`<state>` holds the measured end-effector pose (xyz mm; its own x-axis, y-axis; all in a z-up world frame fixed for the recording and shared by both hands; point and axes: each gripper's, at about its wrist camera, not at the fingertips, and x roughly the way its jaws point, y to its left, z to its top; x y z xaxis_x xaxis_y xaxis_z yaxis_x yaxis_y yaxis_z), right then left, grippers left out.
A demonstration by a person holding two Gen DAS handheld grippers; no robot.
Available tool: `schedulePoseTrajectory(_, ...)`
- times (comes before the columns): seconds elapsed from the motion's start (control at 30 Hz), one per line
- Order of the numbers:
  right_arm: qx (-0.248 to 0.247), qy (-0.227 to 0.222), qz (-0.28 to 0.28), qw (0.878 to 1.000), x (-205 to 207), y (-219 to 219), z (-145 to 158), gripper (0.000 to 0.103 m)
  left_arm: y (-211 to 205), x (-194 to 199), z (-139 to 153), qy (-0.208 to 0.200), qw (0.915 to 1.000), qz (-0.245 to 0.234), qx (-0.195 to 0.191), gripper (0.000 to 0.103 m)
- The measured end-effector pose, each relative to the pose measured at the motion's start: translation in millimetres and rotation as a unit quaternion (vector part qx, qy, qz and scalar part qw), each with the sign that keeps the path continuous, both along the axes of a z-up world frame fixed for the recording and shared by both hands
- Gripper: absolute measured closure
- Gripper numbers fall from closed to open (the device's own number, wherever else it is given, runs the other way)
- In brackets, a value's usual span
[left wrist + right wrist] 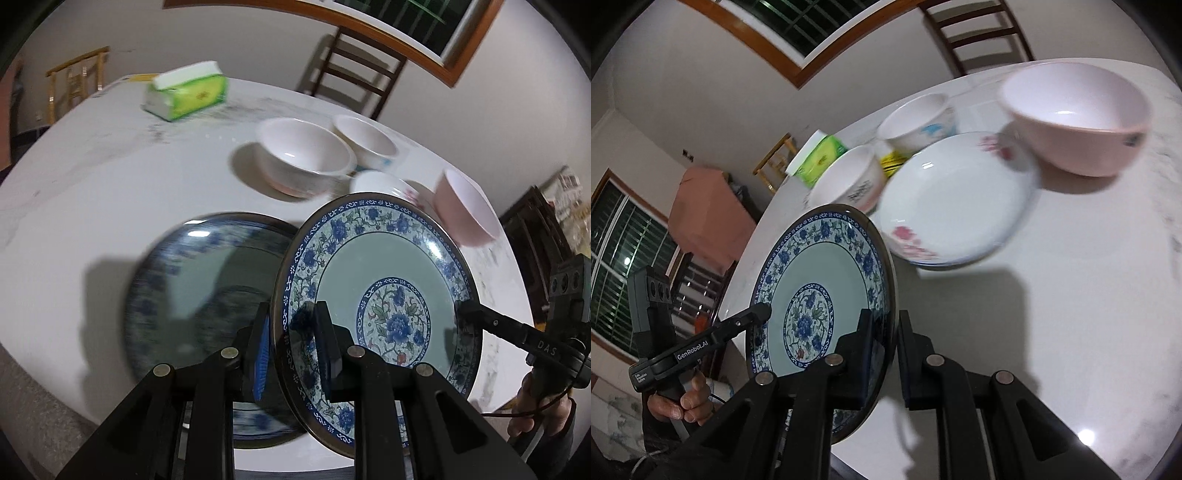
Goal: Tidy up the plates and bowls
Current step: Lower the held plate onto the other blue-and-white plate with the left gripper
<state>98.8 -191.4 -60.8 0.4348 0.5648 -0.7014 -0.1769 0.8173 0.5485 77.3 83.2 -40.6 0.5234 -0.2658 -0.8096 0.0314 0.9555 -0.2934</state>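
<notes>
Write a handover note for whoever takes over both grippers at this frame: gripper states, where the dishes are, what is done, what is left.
Left gripper: shut on the left rim of the blue plate.
Right gripper: shut on the opposite rim. The plate is lifted and tilted, off the table.
Second blue plate lies flat on the table just below.
White plate, pink bowl and two white bowls stand apart further back.
Done: nothing stacked yet.
Left: probably set the held plate on the second blue one, then gather the white plate and nest the bowls.
</notes>
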Motion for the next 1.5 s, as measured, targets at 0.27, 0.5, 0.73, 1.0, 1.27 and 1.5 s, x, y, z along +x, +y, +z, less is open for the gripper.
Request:
schedulePoseTrajectory(0.27,0.005,0.020,0.036,0.999,25,57,-10,0.090,56,-5,-5,0.005,0.9988,0.048,0.009,0.084)
schedulePoseTrajectory(0.5,-0.002,0.031,0.049,0.998,33,82,-16,0.090,83,-8,-14,0.013,0.9973,0.072,0.000,0.084)
schedulePoseTrajectory(0.73,-0.008,0.044,0.046,0.998,28,86,-22,0.090,89,-9,-23,0.020,0.9969,0.077,0.001,0.084)
schedulePoseTrajectory(1.0,-0.016,0.050,0.042,0.998,32,93,-26,0.090,91,-5,-32,0.028,0.9967,0.077,-0.002,0.084)
schedulePoseTrajectory(1.27,-0.023,0.059,0.041,0.997,32,100,-32,0.089,91,-3,-36,0.030,0.9966,0.075,0.014,0.083)
schedulePoseTrajectory(1.5,-0.041,0.047,0.044,0.997,32,109,-27,0.087,90,0,-46,0.043,0.9959,0.078,0.017,0.082)
